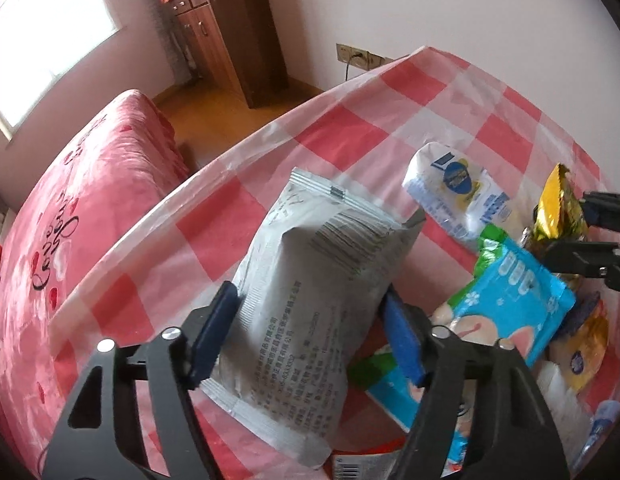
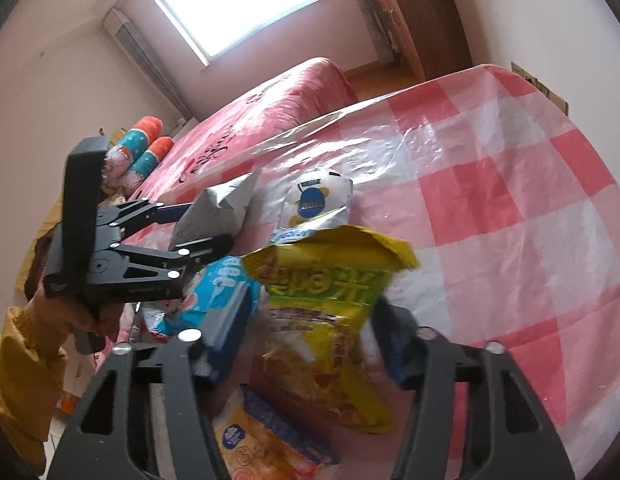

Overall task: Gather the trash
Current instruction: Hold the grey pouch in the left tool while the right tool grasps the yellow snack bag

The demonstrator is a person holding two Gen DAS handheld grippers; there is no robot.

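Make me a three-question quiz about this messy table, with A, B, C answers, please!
1. Where is the white packet with the blue badge?
A. on the checked tablecloth
B. on the bed
C. on the floor

2. What colour is the packet between the right gripper fingers?
A. purple
B. yellow
C. black

3. What is the left gripper doing?
A. hanging empty
B. lying on the bed
C. holding a grey packet

Answers: 1 A, it lies on the pink and white cloth. 2 B, its wrapper is yellow. 3 C, both pads press its sides.
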